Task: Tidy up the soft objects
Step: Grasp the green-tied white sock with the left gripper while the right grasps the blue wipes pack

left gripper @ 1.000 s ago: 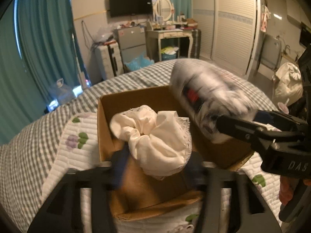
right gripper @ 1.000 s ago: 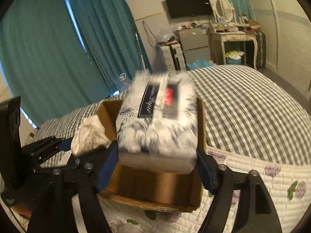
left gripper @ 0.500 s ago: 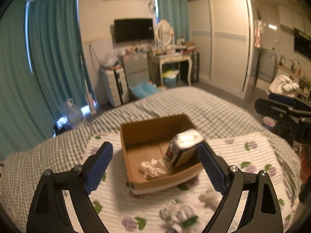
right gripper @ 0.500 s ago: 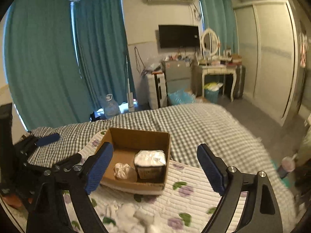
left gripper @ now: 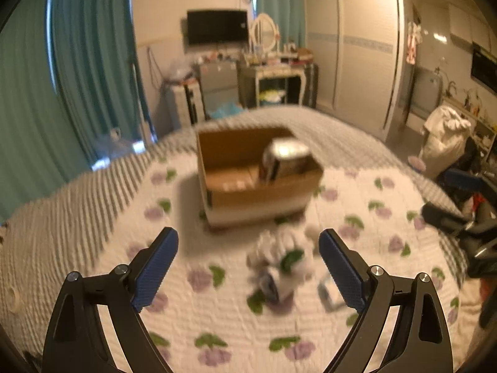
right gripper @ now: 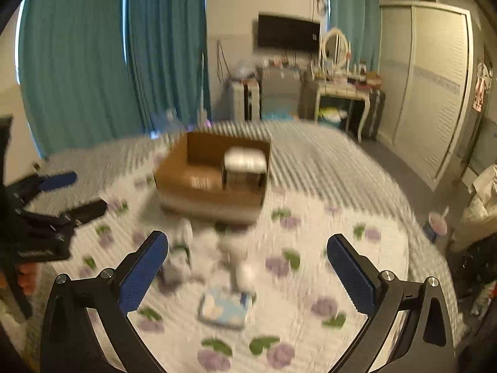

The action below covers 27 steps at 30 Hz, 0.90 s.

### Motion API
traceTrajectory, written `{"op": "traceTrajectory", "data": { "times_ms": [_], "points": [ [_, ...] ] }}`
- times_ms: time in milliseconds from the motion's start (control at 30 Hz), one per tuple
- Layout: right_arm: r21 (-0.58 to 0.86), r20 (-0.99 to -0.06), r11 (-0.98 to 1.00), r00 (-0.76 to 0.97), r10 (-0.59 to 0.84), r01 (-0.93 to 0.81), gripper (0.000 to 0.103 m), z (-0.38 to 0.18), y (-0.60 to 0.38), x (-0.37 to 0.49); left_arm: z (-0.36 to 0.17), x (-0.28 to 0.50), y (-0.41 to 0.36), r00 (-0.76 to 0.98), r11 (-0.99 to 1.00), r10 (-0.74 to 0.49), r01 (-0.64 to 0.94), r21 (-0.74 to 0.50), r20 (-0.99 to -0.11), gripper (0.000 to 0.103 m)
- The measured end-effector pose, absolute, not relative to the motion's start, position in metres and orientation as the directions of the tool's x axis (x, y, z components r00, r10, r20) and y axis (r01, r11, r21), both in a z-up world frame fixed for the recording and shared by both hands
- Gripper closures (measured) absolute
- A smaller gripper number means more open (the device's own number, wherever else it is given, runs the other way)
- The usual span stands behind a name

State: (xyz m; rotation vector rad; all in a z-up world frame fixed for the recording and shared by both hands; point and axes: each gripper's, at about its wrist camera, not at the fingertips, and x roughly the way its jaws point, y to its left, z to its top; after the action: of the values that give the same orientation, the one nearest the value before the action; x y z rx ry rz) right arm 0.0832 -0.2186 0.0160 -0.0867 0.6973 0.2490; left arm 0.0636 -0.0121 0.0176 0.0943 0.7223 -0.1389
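A brown cardboard box (left gripper: 264, 191) (right gripper: 214, 199) stands on the flowered quilt in the middle of the bed. A black-and-white tissue pack (left gripper: 285, 158) (right gripper: 245, 168) stands upright in its right side. My left gripper (left gripper: 248, 267) is open and empty, pulled back above a blurred pile of white soft items (left gripper: 281, 264). My right gripper (right gripper: 248, 267) is open and empty, above white soft items (right gripper: 236, 255) and a small light-blue packet (right gripper: 223, 309). Both views are blurred.
The quilt (left gripper: 217, 310) lies on a grey checked bedspread (right gripper: 310, 155). Teal curtains (right gripper: 93, 62), a dresser (right gripper: 338, 93) and a wardrobe (left gripper: 357, 62) stand beyond the bed. The left gripper shows at the left of the right wrist view (right gripper: 56, 195).
Both grippers let go of their loads in the box, the white cloth from the left and the tissue pack from the right, then pulled back and lower toward the loose items on the quilt.
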Motion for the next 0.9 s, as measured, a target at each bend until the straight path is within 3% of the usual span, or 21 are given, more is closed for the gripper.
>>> {"op": "traceTrajectory", "data": {
  "times_ms": [267,400,467,533,567,767,900],
  "points": [
    [-0.029,-0.805,0.97,0.58,0.122,-0.243,0.0,-0.115,-0.193,0.098,-0.07,0.065,-0.02,0.627,0.983,-0.086,0.179,0.036,-0.775,0.01],
    [-0.011,-0.839,0.964,0.527,0.136,-0.266,0.0,-0.155,-0.185,0.11,-0.096,0.073,-0.022,0.585,0.984,-0.092,0.177,0.016,-0.806,0.01],
    [-0.009,-0.847,0.964,0.514,0.133,-0.264,0.002,-0.164,-0.184,0.116,-0.102,0.077,-0.022,0.572,0.985,-0.092,0.171,0.01,-0.815,0.01],
    [-0.014,-0.857,0.965,0.501,0.123,-0.261,0.016,-0.172,-0.184,0.12,-0.107,0.078,-0.023,0.56,0.985,-0.105,0.17,-0.01,-0.822,0.01],
    [-0.013,-0.858,0.965,0.498,0.123,-0.261,0.027,-0.174,-0.184,0.121,-0.108,0.079,-0.024,0.556,0.985,-0.11,0.171,-0.016,-0.824,0.011],
    [0.05,-0.813,0.961,0.548,0.198,-0.272,0.028,-0.135,-0.206,0.108,-0.098,0.083,-0.045,0.58,0.977,-0.124,0.215,0.005,-0.805,0.012],
    [0.047,-0.777,0.974,0.605,0.174,-0.22,0.029,-0.114,-0.225,0.115,-0.092,0.096,-0.059,0.598,0.971,-0.152,0.239,-0.006,-0.787,0.012]
  ]
}}
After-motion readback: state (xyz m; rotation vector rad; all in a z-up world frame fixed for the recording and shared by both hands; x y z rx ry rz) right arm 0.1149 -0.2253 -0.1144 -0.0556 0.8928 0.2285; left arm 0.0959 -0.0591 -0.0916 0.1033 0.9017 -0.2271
